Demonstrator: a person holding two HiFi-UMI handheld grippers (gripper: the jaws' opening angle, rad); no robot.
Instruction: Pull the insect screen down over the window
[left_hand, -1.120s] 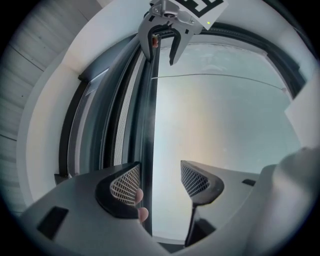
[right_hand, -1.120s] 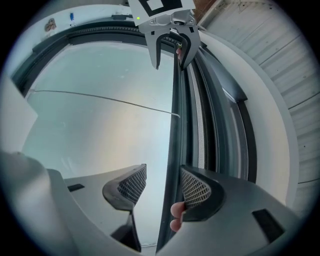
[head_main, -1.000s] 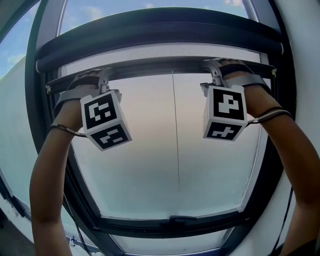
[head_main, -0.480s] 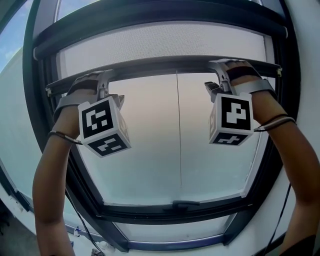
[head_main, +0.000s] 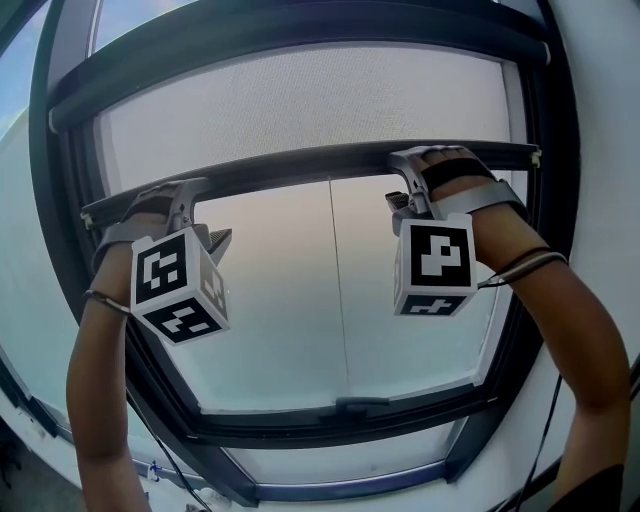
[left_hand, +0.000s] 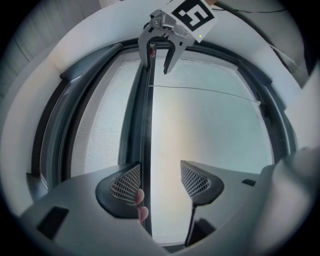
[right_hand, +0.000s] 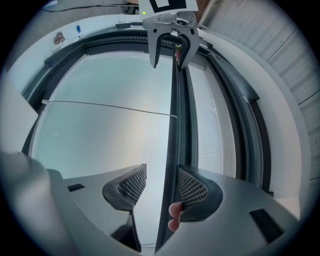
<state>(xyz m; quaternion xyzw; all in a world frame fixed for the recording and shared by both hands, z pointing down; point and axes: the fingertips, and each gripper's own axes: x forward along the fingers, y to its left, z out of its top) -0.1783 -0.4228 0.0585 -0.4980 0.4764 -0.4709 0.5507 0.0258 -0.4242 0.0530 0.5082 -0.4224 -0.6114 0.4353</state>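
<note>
The pull is under way and roughly a third done, as far as I can judge: the screen (head_main: 300, 100) covers the upper part of the window, and its pull bar (head_main: 300, 160) spans the opening well above the bottom frame (head_main: 340, 420), with bare glass (head_main: 300, 300) below it.

The left gripper (head_main: 185, 200) hooks the bar near its left end and the right gripper (head_main: 410, 170) near its right end, so the load is shared. The bar sits a little lower on the left.

In the left gripper view the fingers (left_hand: 125, 182) stand wide apart, clamped on nothing. The bar (left_hand: 145, 125) runs between them, against the finger on the mesh side and clear of the other. The right gripper view shows the same: fingers (right_hand: 192, 190) apart, bar (right_hand: 172, 125) touching the mesh-side finger, with a gap to the opposite one. Each gripper therefore works as a hook over the bar, not as a clamp.

A thin line (head_main: 332, 290) drops from the bar's middle toward the bottom frame. It is probably a pull cord, though it is too fine to be sure.

The next move calls for drawing both ends down evenly so the bar stays level in its side tracks, and for keeping the mesh-side fingers pressed on it so it does not slip out.
</note>
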